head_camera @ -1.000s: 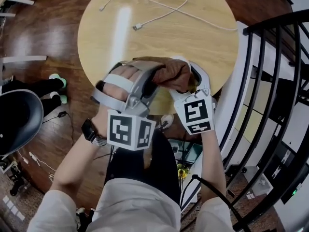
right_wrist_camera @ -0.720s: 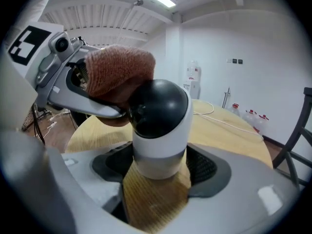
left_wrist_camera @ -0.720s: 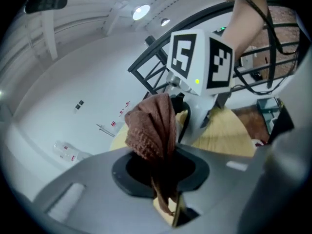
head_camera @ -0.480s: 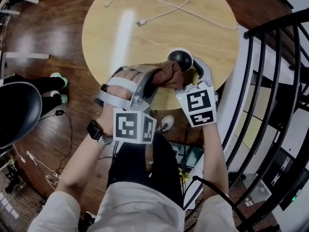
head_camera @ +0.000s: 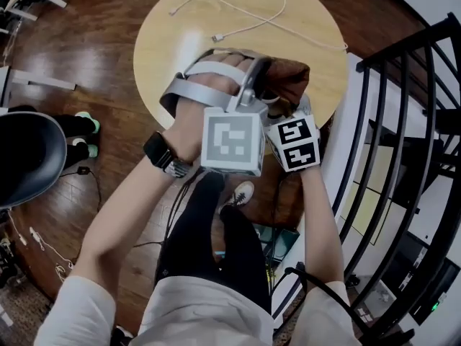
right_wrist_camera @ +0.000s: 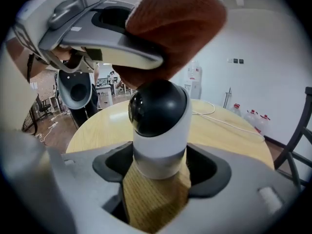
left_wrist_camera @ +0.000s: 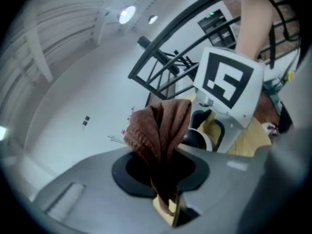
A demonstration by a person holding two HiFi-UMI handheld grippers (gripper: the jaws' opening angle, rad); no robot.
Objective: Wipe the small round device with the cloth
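Two grippers meet over the near edge of the round pale wooden table (head_camera: 166, 49) in the head view, left gripper (head_camera: 263, 78) beside right gripper (head_camera: 288, 114). The left gripper view shows its jaws pinched tight on the bunched brown woven cloth (left_wrist_camera: 156, 130). In the right gripper view, the jaws clamp the white base of the small round black-and-white device (right_wrist_camera: 158, 116), with the cloth touching its dark top.

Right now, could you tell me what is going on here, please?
A person is cleaning a device over a round table. The right gripper is shut on the device's white body. The left gripper is shut on a brown cloth, which appears to press on the device's black dome.
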